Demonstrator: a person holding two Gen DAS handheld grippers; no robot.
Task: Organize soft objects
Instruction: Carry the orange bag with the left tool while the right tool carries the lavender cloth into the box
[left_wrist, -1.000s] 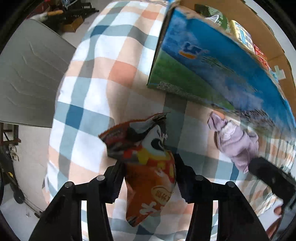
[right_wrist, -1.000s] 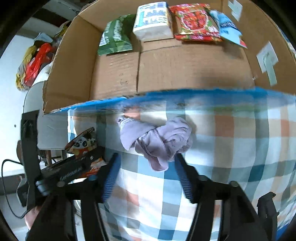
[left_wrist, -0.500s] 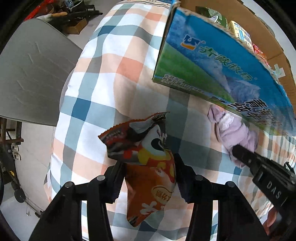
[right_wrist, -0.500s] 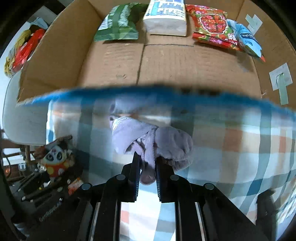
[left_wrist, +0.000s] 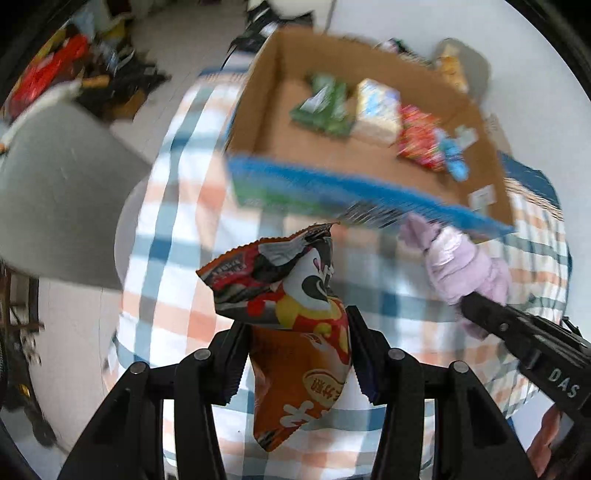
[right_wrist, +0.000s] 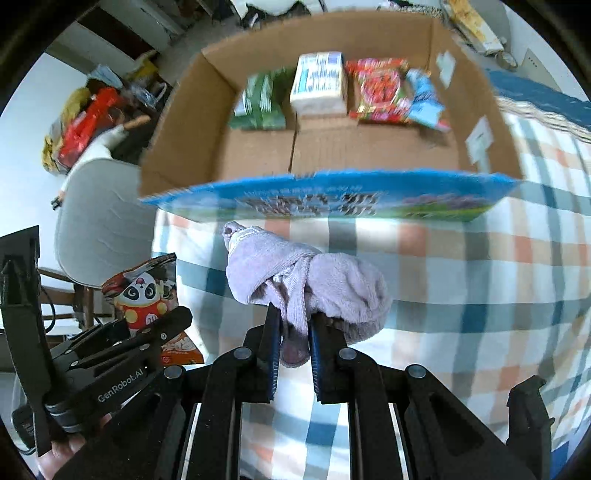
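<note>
The left gripper (left_wrist: 297, 354) has its jaws closed on the lower half of an orange and red crinkly snack bag with a panda print (left_wrist: 291, 317), so the bag stands upright above the blue, orange and white checked cloth (left_wrist: 173, 236) covering the bench. The right gripper (right_wrist: 293, 345) has its jaws clamped tight on a fold of a knotted lilac terry cloth (right_wrist: 306, 284), which bulges to either side. Both soft things hang just before the near wall of the open cardboard box with a blue printed flap (right_wrist: 332, 199), probably so they can pass over it. Inside, along the far wall, lie a green packet (right_wrist: 260, 101), a white tissue pack (right_wrist: 319, 83) and a red snack packet (right_wrist: 380, 94), leaving the near floor free.
</note>
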